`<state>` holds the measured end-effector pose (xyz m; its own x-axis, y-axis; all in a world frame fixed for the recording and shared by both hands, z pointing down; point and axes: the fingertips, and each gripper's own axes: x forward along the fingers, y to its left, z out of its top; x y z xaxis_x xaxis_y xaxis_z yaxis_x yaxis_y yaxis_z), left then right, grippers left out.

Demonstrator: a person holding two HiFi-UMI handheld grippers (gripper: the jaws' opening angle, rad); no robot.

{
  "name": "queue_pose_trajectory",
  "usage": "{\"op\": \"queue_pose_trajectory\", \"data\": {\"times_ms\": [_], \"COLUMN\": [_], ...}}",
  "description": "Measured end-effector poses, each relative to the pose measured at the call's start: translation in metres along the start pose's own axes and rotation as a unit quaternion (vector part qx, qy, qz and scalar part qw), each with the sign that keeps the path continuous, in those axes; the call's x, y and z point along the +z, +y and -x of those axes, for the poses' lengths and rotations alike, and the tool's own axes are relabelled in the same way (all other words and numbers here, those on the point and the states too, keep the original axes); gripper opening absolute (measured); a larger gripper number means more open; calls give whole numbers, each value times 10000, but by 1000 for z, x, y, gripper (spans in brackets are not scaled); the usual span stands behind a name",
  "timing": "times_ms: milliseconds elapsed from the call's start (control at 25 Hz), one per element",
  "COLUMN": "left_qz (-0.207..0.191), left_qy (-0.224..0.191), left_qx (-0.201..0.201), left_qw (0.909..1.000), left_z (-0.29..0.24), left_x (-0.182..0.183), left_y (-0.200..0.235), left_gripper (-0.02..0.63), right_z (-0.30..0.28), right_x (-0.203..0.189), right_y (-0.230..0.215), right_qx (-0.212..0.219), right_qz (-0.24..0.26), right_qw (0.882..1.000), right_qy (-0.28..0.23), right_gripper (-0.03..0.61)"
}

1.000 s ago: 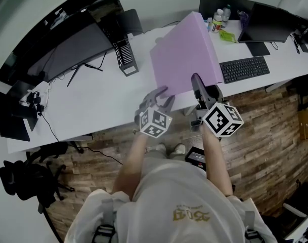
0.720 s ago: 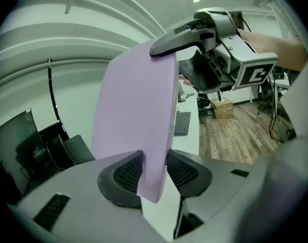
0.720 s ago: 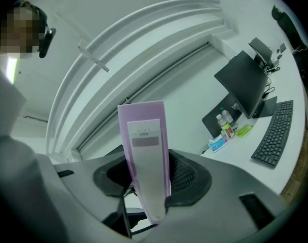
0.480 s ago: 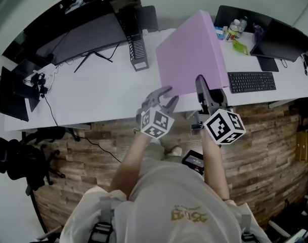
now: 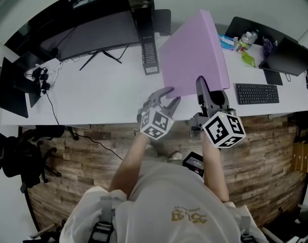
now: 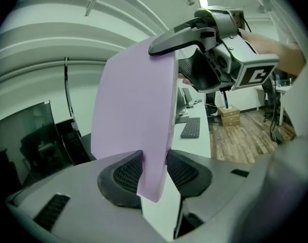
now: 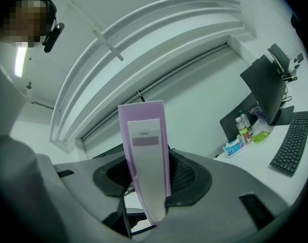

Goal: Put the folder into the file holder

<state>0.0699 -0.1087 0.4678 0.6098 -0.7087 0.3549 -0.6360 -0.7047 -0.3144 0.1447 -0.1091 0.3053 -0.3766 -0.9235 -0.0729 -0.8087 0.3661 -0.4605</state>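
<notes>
A large purple folder (image 5: 193, 54) hangs above the white desk (image 5: 93, 95), held at its near edge by both grippers. My left gripper (image 5: 168, 96) is shut on its lower left corner; in the left gripper view the pads (image 6: 124, 172) press both faces of the folder (image 6: 133, 110). My right gripper (image 5: 201, 83) is shut on the spine side, where a white label shows on the folder (image 7: 143, 146) between its jaws (image 7: 148, 178). The black slotted file holder (image 5: 149, 52) stands on the desk just left of the folder.
A wide dark monitor (image 5: 93, 34) stands behind the file holder, another monitor (image 5: 12, 87) at the far left. A keyboard (image 5: 257, 93), bottles (image 5: 245, 37) and a laptop (image 5: 288, 54) lie to the right. The desk's front edge runs under my grippers, over wooden floor.
Both grippers have carried the folder up and leftwards along the desk. The file holder now stands close beside the folder's left edge. Both grips are unchanged.
</notes>
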Motion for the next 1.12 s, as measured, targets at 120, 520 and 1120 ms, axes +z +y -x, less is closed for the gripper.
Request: {"op": "queue_pose_trajectory", "data": {"times_ms": [120, 520, 1120], "left_qz": [54, 168, 67], "left_qy": [-34, -229, -485], "left_qx": [-30, -167, -430], "left_qw": [10000, 9995, 9979], "left_z": [5, 8, -8], "left_x": [-8, -30, -49], "left_y": [21, 89, 158], "left_gripper": [169, 170, 172], "right_z": [-18, -78, -141], "right_x": [-8, -26, -45], "right_y": [17, 58, 85], "right_qx": [-23, -94, -322], "right_qz": [94, 432, 862], "right_qw": [9999, 9990, 9957], "right_qy": [27, -32, -50], "right_gripper": [192, 192, 193]}}
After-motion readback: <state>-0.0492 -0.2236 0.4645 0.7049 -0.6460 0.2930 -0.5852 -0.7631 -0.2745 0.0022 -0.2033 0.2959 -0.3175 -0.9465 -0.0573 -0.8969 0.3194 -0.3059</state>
